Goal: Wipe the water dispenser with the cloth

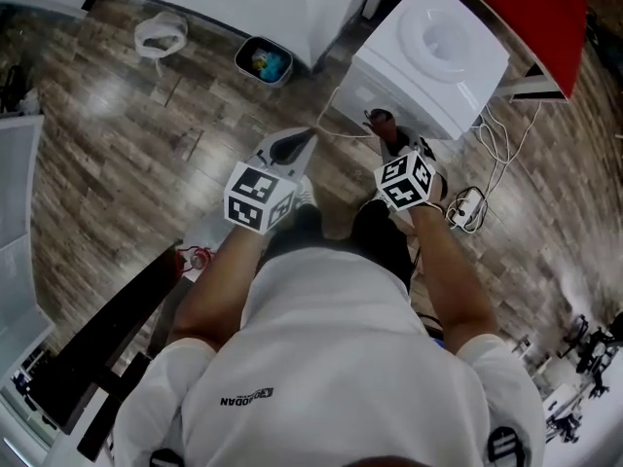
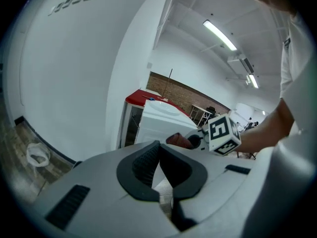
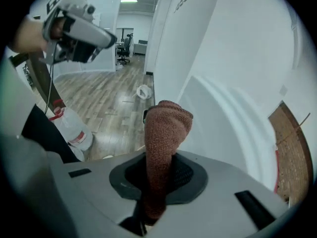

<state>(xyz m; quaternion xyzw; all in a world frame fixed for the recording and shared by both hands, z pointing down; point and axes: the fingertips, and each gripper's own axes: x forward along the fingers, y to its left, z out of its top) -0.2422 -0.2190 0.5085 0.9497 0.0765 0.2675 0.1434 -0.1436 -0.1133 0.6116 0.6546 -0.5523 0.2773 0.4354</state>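
Note:
The white water dispenser (image 1: pixel 428 61) stands on the wood floor ahead of me at the upper right. My right gripper (image 1: pixel 386 129) is shut on a reddish-brown knitted cloth (image 1: pixel 378 117), right at the dispenser's near lower edge. In the right gripper view the cloth (image 3: pixel 166 143) rises upright from the jaws, with the dispenser's white side (image 3: pixel 233 128) just behind it; I cannot tell whether they touch. My left gripper (image 1: pixel 297 142) is held left of the dispenser, shut, with nothing in it. Its own view shows the dispenser (image 2: pixel 158 120), the cloth (image 2: pixel 179 140) and the right gripper's marker cube (image 2: pixel 223 133).
A small bin (image 1: pixel 263 61) and a white plastic bag (image 1: pixel 161 35) lie on the floor at the far left. A red cabinet (image 1: pixel 526 8) stands behind the dispenser. Cables and a power strip (image 1: pixel 467 207) trail at its right. A red-labelled bottle (image 3: pixel 74 130) sits near my feet.

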